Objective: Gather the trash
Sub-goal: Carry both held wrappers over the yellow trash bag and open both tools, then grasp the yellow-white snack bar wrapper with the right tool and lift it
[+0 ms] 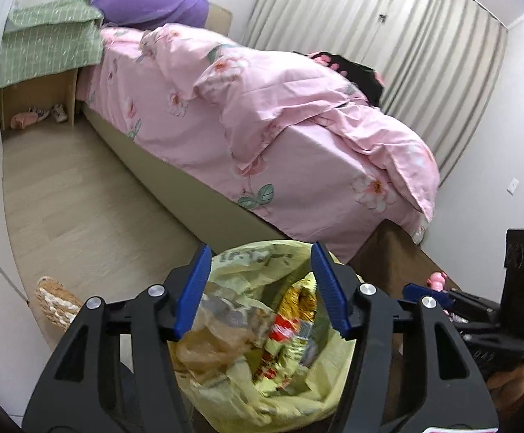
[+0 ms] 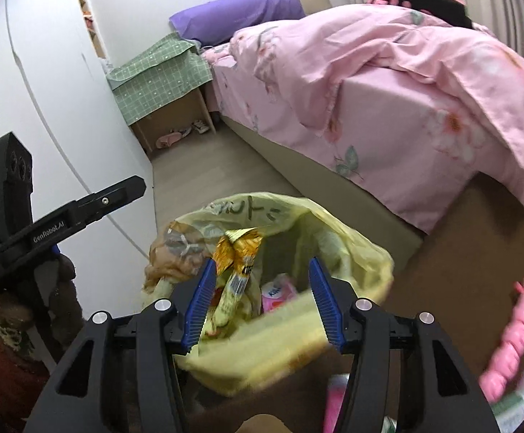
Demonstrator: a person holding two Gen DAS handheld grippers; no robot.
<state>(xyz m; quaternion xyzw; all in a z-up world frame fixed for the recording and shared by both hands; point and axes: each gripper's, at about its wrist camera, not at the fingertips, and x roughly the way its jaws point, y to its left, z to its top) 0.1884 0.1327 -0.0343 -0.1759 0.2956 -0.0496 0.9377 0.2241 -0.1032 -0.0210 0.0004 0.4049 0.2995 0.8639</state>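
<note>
Grippers parted over the crumpled pale-yellow plastic trash bag, gripping nothing.
I see my left gripper and right gripper both open; wrappers inside blur together, bag's base hidden; bare pale wood-look floor lies clear leftward.

Before you, a thin, crinkled yellow plastic bag holds glossy foil wrappers, beside a bed draped in soft matt pink cotton, on a smooth pale wood-look floor, between your matt black plastic grippers' ribbed blue pads.
</note>
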